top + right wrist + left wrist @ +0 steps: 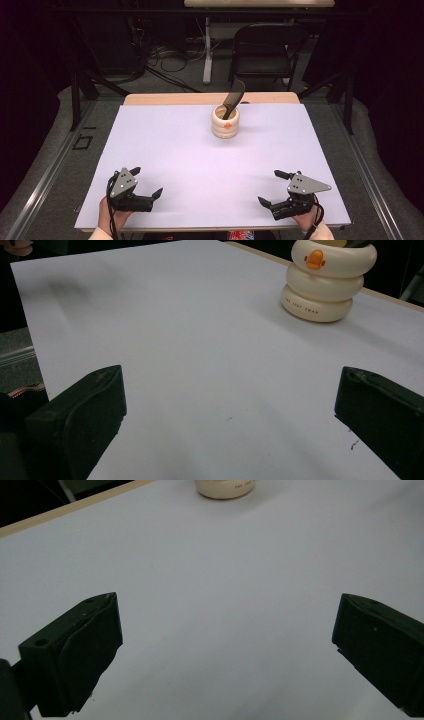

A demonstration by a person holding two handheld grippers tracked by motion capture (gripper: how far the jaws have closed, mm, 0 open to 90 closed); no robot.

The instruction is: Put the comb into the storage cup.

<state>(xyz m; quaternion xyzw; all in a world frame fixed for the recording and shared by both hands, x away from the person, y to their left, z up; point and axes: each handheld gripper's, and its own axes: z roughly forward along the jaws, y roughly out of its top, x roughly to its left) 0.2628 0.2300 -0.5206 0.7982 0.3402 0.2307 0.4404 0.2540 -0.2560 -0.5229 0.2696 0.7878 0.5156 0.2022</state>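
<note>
Nothing looks begun: both the left gripper [148, 182] and right gripper [270, 187] gape wide and empty, the cream holder [225, 121] with its dark comb [233, 98] untouched at twelve o'clock

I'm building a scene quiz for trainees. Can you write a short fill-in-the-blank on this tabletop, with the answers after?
1. The cream holder bears a small mark coloured ____.
2. A dark comb stands ____ the holder.
3. The left tongs and right tongs both have their jaws ____.
4. The holder stands toward the ____ edge of the white mat.

Answers: orange; inside; open; far
</note>
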